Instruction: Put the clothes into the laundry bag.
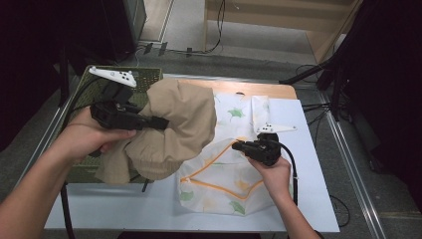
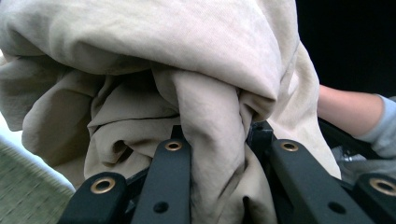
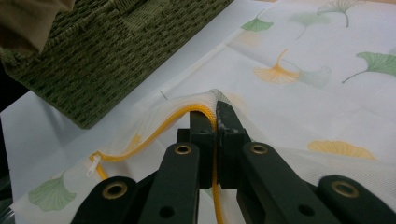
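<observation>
Beige cloth [image 2: 187,70] between black fingers [image 2: 170,172]

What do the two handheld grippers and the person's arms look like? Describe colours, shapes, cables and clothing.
Both the left gripper and right gripper are black with flat jaws bearing brass-ringed holes. Each carries a white three-cornered plate with dark dots and trails a black cable. The forearms are bare in the high view.

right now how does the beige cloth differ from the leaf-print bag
The beige cloth is plain and bunched into a lifted bundle; the leaf-print bag is white mesh with green and orange leaves and lies mostly flat on the table. The cloth has no visible fastening; the bag has an orange zipper. Each is pinched by one hand-held gripper.
</observation>
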Tool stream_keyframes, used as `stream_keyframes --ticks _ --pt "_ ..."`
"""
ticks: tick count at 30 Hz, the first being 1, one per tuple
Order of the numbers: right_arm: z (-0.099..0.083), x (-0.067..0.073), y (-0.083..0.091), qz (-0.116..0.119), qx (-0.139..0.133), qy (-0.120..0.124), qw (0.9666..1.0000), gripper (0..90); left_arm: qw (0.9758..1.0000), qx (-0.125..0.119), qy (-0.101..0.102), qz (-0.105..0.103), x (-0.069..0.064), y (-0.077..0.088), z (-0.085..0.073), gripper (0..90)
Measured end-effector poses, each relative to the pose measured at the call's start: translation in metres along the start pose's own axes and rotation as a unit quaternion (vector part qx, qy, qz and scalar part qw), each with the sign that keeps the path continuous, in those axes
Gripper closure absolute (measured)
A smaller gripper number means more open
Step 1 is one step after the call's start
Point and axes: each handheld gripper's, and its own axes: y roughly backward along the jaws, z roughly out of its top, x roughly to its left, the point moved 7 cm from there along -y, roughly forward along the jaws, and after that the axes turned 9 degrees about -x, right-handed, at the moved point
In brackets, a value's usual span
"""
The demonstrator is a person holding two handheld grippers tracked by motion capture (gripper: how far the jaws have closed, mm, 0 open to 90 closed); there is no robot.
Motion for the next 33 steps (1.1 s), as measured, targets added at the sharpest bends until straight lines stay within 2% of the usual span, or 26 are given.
stream_keyframes --ticks 4,9,13,16,20,23,27,29,33 --pt "0.001 0.001 -0.004 0.005 -0.001 -0.001 1.0 88.3 0.9998 0.01 -0.004 -0.014 -0.013 -0.012 -0.008 76.7" --pt "0.004 0.001 -0.007 0.004 0.003 -0.003 1.0 88.3 0.999 0.013 -0.009 -0.042 -0.03 -0.025 -0.015 76.7" --pt "0.007 0.004 -0.007 0.004 -0.001 0.006 1.0 88.3 0.9986 0.017 -0.021 -0.045 -0.039 -0.031 -0.021 76.6" --pt "0.009 0.003 -0.01 0.012 -0.003 0.009 0.9999 88.3 0.9982 0.014 -0.02 -0.054 -0.043 -0.036 -0.026 76.5" --pt "0.016 0.003 -0.012 0.012 -0.009 0.014 0.9998 88.3 0.9982 0.027 -0.02 -0.049 -0.046 -0.047 -0.039 76.5" --pt "0.02 0.004 -0.014 0.011 -0.005 0.015 0.9998 88.3 0.999 0.02 -0.02 -0.033 -0.047 -0.055 -0.045 76.5" --pt "0.028 0.007 -0.015 0.01 -0.01 0.02 0.9997 88.2 0.999 0.019 -0.014 -0.038 -0.048 -0.066 -0.055 76.6" --pt "0.031 0.007 -0.015 0.008 -0.004 0.028 0.9996 88.2 0.9987 0.026 -0.011 -0.041 -0.048 -0.072 -0.061 76.6" --pt "0.04 0.008 -0.013 0.006 -0.016 0.031 0.9994 88.2 0.9987 0.028 -0.013 -0.041 -0.047 -0.086 -0.074 76.5"
